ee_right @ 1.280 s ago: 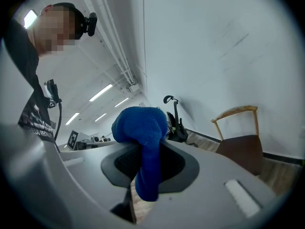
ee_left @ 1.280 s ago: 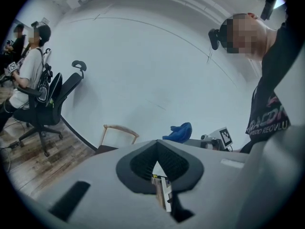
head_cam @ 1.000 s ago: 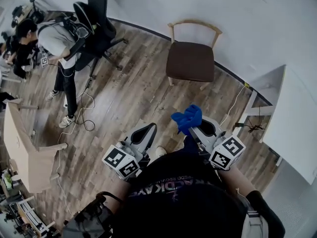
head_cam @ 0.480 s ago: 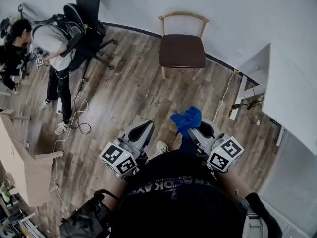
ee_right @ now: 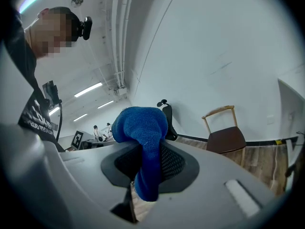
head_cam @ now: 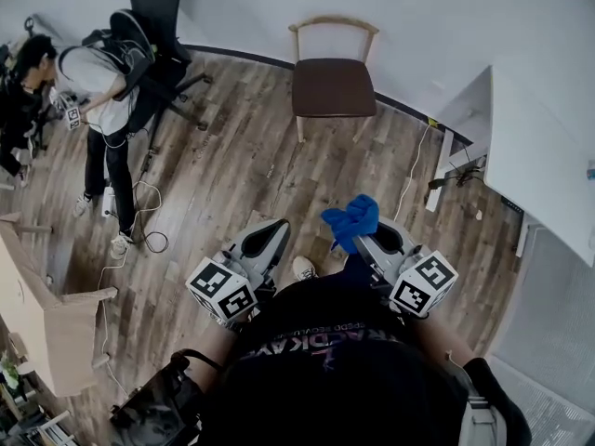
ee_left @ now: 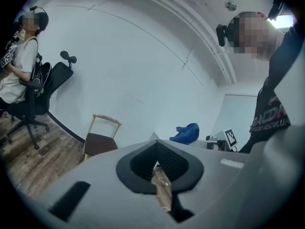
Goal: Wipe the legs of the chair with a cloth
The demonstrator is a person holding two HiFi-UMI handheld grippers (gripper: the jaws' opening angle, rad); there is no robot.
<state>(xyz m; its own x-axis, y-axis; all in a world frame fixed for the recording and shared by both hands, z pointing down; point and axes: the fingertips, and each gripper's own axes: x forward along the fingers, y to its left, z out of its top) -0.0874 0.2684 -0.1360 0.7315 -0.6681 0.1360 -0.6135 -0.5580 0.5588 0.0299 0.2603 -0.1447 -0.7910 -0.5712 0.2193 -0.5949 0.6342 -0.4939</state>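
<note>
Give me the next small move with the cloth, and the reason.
Probably step toward the wooden chair and lower the right gripper to a front leg: it clamps the blue cloth, but the chair stands by the wall, well ahead and untouched.

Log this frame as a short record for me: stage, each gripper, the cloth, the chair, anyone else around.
stage: wiping not yet begun; nothing touches the chair
left gripper: shut, empty
right gripper: shut on the cloth
cloth: blue, bunched up past the jaws
chair: wooden frame, brown seat, upright by the wall, apart from both grippers
bystander: standing at left beside an office chair
</note>
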